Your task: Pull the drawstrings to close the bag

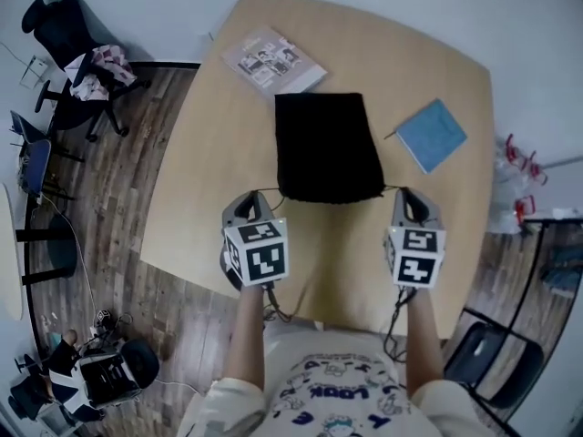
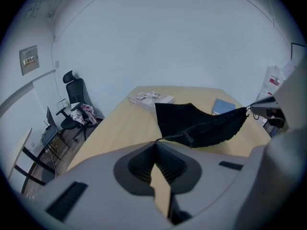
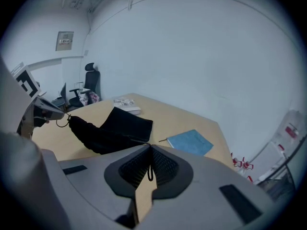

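Observation:
A black drawstring bag (image 1: 326, 148) lies in the middle of the tan table (image 1: 200, 171), its mouth toward me. My left gripper (image 1: 253, 195) is by the bag's near left corner, shut on the left drawstring (image 2: 165, 139). My right gripper (image 1: 407, 193) is by the near right corner, shut on the right drawstring (image 3: 136, 142), a loop of which hangs between its jaws. In both gripper views the bag's (image 2: 201, 123) mouth edge is gathered and hangs lifted between the two grippers, while its far end (image 3: 127, 121) rests on the table.
A magazine (image 1: 273, 60) lies at the table's far left and a blue notebook (image 1: 433, 133) to the right of the bag. An office chair (image 1: 77, 62) with clothes on it stands on the wood floor to the left. Red items (image 1: 519, 157) sit by the wall at right.

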A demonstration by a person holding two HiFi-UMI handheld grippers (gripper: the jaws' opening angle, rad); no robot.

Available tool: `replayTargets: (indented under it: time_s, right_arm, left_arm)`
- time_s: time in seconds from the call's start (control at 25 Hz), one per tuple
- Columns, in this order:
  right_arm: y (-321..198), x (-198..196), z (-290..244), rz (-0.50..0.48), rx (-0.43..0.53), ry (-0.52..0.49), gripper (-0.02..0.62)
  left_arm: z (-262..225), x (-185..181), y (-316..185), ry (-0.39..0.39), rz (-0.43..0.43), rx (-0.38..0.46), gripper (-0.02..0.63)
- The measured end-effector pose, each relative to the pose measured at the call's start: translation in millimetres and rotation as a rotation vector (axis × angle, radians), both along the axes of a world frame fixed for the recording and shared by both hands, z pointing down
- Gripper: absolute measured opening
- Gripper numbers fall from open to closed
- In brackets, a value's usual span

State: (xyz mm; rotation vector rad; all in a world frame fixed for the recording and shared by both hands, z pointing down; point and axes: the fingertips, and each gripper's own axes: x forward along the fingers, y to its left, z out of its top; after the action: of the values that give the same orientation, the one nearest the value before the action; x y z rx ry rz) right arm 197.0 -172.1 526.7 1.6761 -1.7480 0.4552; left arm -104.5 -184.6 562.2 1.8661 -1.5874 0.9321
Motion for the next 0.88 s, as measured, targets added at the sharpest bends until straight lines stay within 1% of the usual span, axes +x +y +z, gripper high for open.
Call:
replayTargets:
  time_s: [0.12, 0.24, 0.44, 0.56, 0.68, 0.88]
  right_arm:
    - [-2, 4, -19, 0.062, 0.04, 0.016, 0.006]
    - [-3, 10, -35, 0.113, 0.075, 0.002, 0.006]
    - [-2, 17, -57, 0.153, 0.129, -0.012, 0.006]
    - [-2, 24, -63, 0.168, 0.155, -0.014, 0.006]
    - [-1, 22, -74, 0.2, 0.17, -0.03, 0.006]
    - [-2, 29, -87, 0.269, 0.205, -0.024, 0.006]
  left_arm:
    - [-19, -5, -6, 0.004, -0.042, 0.044, 0.001]
    - [-34, -12, -10, 0.019, -0.089, 0.078, 0.002]
    - [-58, -29, -11, 0.0, -0.139, 0.126, 0.0]
    - [-67, -37, -9, 0.003, -0.177, 0.148, 0.002]
    - [-75, -46, -7, -0.021, -0.207, 0.165, 0.002]
    - [-85, -58, -4, -0.062, -0.268, 0.183, 0.002]
